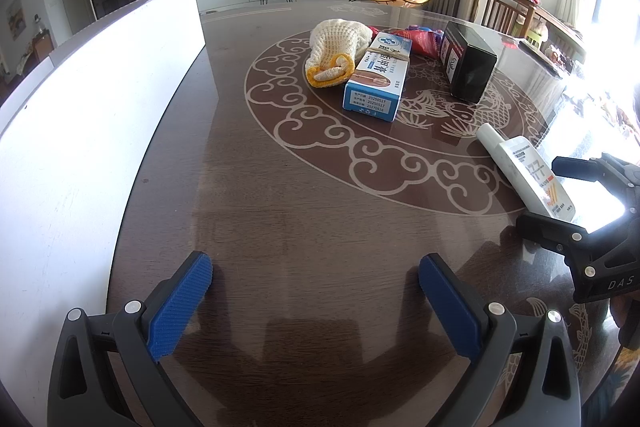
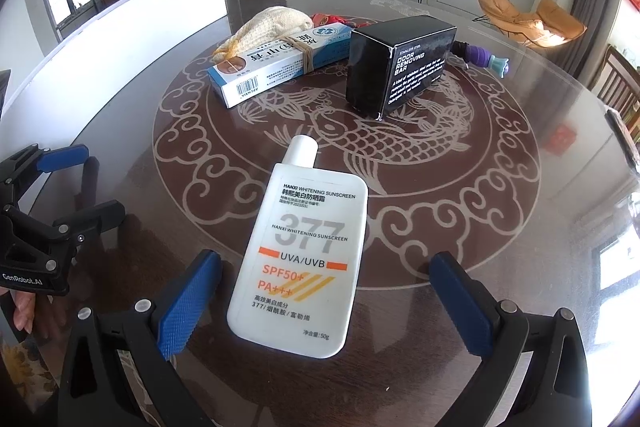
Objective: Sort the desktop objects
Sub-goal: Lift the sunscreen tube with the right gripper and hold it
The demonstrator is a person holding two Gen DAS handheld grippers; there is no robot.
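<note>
A white sunscreen bottle lies flat on the dark round table, cap pointing away, its lower half between the open jaws of my right gripper. In the left wrist view the bottle lies at the right, with the right gripper around its base. My left gripper is open and empty over bare table; it also shows in the right wrist view. Beyond lie a blue-white carton, a black box and a knitted glove.
A large white board stands along the table's left edge. A red packet and a purple-teal item lie behind the boxes. Chairs stand at the far right. The table has a glossy carp pattern.
</note>
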